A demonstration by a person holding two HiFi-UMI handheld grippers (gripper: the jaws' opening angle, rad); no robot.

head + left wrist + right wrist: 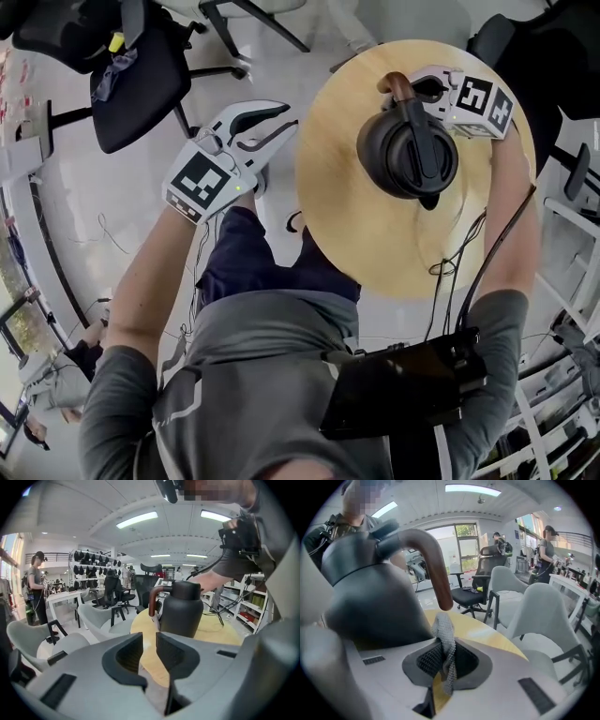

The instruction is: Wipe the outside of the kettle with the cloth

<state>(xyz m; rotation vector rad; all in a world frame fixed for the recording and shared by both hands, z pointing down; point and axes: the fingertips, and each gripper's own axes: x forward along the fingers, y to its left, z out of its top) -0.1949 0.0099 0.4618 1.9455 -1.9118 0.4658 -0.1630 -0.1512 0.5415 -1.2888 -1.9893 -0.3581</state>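
A black kettle (408,150) with a curved brown handle (397,86) stands upright on the round wooden table (366,234). My right gripper (436,87) is at the far side of the kettle, next to the handle. In the right gripper view its jaws (444,660) are shut on a grey mesh cloth (446,637), which sticks up just below the handle (433,566), with the kettle body (365,597) close on the left. My left gripper (279,127) hovers off the table's left edge. It is open (149,641), nothing between its fingers, and the kettle (183,611) is ahead of it.
Black cables (455,258) trail over the table's near right part. A black office chair (141,75) stands to the far left, and white chairs (534,606) lie beyond the table. People (36,588) stand in the background, and shelving (246,604) is on the right.
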